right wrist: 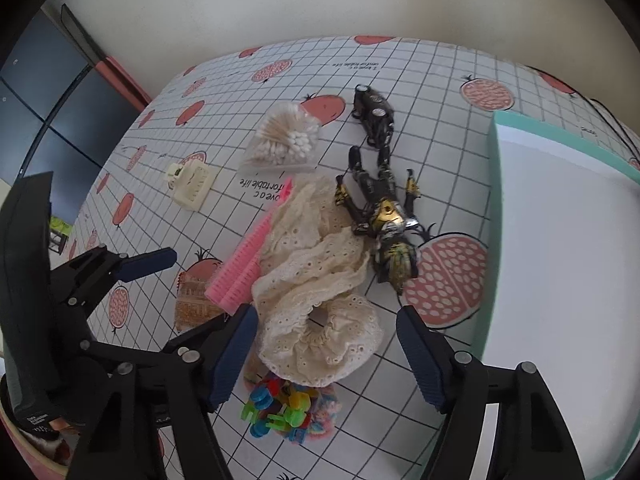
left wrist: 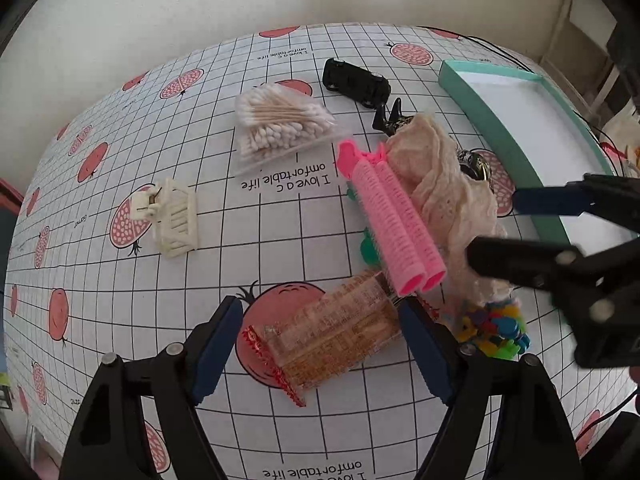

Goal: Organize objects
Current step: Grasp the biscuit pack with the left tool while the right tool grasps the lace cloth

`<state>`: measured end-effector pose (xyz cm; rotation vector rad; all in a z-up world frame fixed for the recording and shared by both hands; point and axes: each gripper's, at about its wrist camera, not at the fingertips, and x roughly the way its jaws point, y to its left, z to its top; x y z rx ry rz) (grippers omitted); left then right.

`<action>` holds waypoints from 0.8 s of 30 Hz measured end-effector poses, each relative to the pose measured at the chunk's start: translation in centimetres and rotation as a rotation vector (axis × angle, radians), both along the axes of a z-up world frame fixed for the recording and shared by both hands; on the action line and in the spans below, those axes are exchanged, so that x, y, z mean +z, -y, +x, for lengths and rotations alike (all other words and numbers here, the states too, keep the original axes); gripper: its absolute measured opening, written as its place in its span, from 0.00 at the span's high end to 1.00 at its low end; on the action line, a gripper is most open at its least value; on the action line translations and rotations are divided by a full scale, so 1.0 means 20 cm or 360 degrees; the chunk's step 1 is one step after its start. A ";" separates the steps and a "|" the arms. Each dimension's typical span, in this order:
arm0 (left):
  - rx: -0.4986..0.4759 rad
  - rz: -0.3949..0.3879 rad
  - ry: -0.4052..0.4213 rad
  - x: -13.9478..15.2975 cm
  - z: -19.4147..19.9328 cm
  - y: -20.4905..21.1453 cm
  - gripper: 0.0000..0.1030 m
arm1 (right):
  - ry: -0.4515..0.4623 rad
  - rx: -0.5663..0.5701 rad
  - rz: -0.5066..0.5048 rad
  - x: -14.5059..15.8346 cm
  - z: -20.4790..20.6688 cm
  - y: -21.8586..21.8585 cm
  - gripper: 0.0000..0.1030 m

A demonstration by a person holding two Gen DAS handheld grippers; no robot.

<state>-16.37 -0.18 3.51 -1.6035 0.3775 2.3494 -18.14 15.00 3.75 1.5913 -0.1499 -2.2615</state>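
So we've got the teal tray (right wrist: 494, 240) parked empty on the right, presumably so the clutter heaped left of it can go straight in. Our right gripper (right wrist: 326, 354) hangs wide open around the cream lace scrunchie (right wrist: 320, 332), while our left gripper (left wrist: 320, 344), also gaping and empty, straddles the orange snack packet (left wrist: 332, 340) nearest us.

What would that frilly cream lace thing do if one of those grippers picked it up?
The cream lace scrunchie would probably go floppy: it lies in soft, crumpled folds, so its loose end would likely dangle. It looks light, being thin eyelet fabric. Since it leans against the pink hair rollers and partly covers the bag of coloured pieces, lifting it may nudge them.
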 end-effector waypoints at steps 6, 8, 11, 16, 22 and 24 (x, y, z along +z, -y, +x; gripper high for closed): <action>-0.0007 0.0047 0.0007 -0.01 0.00 -0.02 0.21 | 0.0055 0.0016 -0.0019 -0.09 -0.02 0.03 0.36; -0.0035 0.0065 0.0031 -0.02 0.01 -0.03 0.21 | 0.0059 0.0028 -0.0017 -0.10 -0.02 0.04 0.39; -0.0069 0.0009 0.0044 -0.04 0.02 -0.07 0.21 | 0.0048 0.0030 -0.0017 -0.11 -0.02 0.03 0.46; -0.0084 -0.0013 0.0085 -0.07 0.02 -0.09 0.39 | 0.0055 0.0019 -0.0043 -0.11 -0.03 -0.01 0.65; -0.0076 0.0009 0.0109 -0.07 0.01 -0.11 0.57 | 0.0022 0.0032 -0.0069 -0.08 -0.02 -0.02 0.81; -0.0057 0.0018 0.0111 -0.06 0.00 -0.10 0.59 | -0.0003 0.0036 -0.0074 -0.04 -0.02 -0.05 0.83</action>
